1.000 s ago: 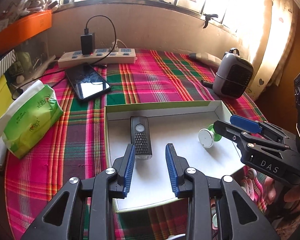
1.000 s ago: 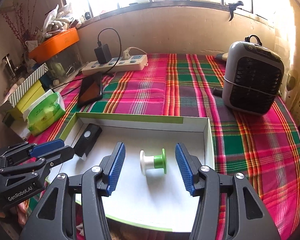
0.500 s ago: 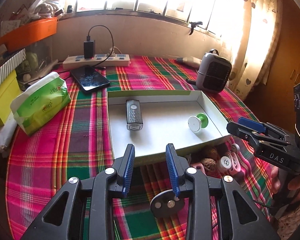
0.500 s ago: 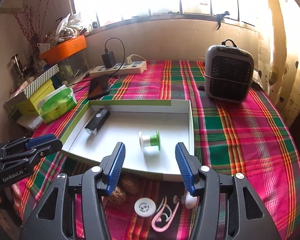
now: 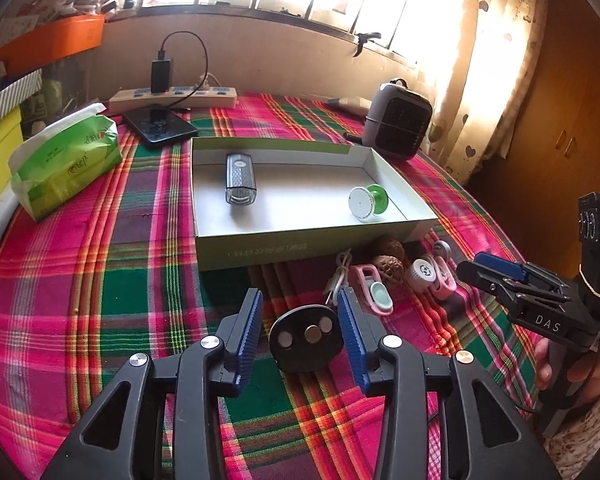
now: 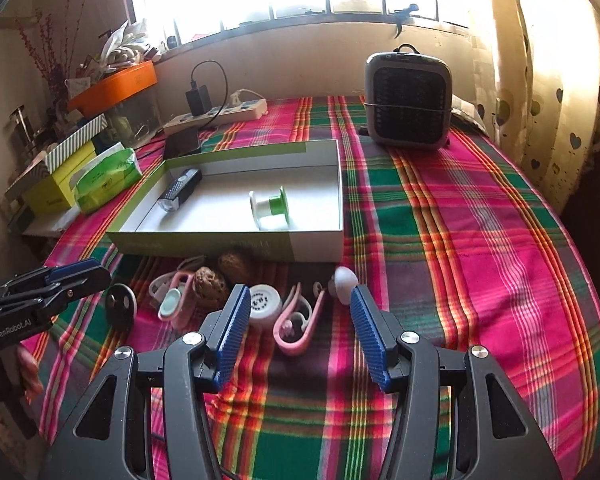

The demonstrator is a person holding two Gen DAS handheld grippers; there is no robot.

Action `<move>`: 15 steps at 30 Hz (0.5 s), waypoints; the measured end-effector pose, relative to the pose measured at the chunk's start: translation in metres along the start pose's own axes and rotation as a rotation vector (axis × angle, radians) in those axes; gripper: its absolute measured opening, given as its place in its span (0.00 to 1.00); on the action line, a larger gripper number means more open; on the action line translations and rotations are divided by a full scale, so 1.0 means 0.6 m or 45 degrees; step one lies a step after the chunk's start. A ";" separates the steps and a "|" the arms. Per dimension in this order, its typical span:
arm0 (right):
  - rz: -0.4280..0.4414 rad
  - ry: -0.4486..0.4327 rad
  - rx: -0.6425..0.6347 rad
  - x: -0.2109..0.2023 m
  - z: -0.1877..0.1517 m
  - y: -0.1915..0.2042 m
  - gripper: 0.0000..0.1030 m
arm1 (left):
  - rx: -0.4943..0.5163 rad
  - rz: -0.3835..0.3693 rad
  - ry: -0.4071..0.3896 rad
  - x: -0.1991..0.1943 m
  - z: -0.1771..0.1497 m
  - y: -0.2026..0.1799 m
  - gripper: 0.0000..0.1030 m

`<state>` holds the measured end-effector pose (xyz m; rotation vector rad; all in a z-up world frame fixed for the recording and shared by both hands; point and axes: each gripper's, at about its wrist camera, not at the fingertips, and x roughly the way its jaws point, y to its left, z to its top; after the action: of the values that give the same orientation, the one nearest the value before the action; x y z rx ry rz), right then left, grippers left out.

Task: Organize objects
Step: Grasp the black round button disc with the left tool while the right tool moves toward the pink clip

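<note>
A white box lid (image 5: 300, 244) (image 6: 220, 240) lies on the plaid cloth and holds a black bike light (image 5: 240, 178) (image 6: 180, 192) and a white-green spool (image 5: 366, 202) (image 6: 270, 210). In front of it lie two walnuts (image 5: 388, 266) (image 6: 210, 284), pink clips (image 5: 374, 292) (image 6: 296, 320), a white round disc (image 5: 422, 274) (image 6: 264, 304) and a white knob (image 6: 344, 278). My left gripper (image 5: 300, 330) is open around a black oval disc (image 5: 306, 338), which also shows in the right wrist view (image 6: 120, 306). My right gripper (image 6: 296, 330) is open above a pink clip.
A grey heater (image 5: 398, 126) (image 6: 408, 100) stands at the back right. A green tissue pack (image 5: 66, 160), a phone (image 5: 160, 128) and a power strip (image 5: 172, 98) lie at the back left. Boxes and an orange tray (image 6: 114, 86) stand left.
Both grippers have pulled back from over the box lid toward the table's near side. The small items in front of the lid have come into view, with the black disc now between my left fingers.
</note>
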<state>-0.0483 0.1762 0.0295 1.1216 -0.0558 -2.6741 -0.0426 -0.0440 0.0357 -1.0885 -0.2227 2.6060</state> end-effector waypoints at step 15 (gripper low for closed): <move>-0.031 0.075 -0.083 0.026 -0.033 0.020 0.52 | 0.017 -0.021 0.039 0.011 -0.022 -0.010 0.37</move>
<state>-0.0426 0.1619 0.0064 1.1872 0.0553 -2.6413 -0.0363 -0.0359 0.0234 -1.1165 -0.2066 2.5705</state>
